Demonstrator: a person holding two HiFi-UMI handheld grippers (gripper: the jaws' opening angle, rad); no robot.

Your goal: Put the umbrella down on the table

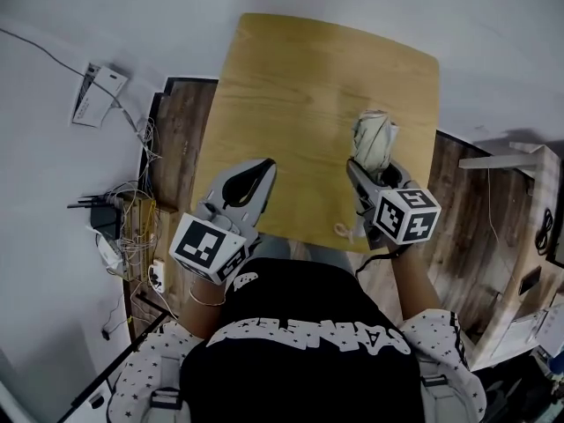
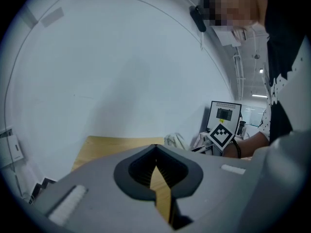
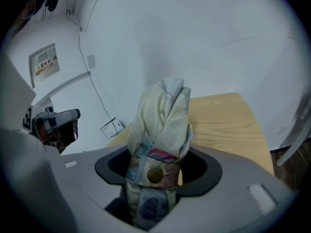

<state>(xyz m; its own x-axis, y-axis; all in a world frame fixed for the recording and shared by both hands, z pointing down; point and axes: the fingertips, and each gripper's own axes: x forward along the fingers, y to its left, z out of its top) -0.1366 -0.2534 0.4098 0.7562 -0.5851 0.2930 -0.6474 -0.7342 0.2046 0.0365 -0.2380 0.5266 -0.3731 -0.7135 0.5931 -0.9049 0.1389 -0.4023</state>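
Head view: the folded umbrella (image 1: 374, 139) is held in the right gripper (image 1: 361, 173), over the near right part of the wooden worktop (image 1: 291, 77). Its cloth end points away from the person. A thin cord loop (image 1: 344, 230) hangs from its handle end at the near edge of the worktop. The right forearm reaches forward and the gripper tilts downward. I cannot tell whether the umbrella already touches the wood. The left gripper (image 1: 264, 170) is over the near left part of the worktop, well apart from the umbrella, and also points forward.

Left gripper view: the jaws are together at their tips with nothing between them. Only the worktop shows through the small gap behind the tips. The left gripper points almost level.

Right gripper view: the jaws are clamped on the umbrella just at its strap (image 3: 150, 171), which is closed with a snap button (image 3: 155, 174). The loose pale cloth rises in front of the jaws.

I judge the umbrella to be light. It is soft outside, with a stiff core under the cloth, so the folds may slide a little under the pads. The strapped middle looks like the best place to hold it, because the cloth is tight there. It is not fragile, but it is round and could roll when it is laid down.
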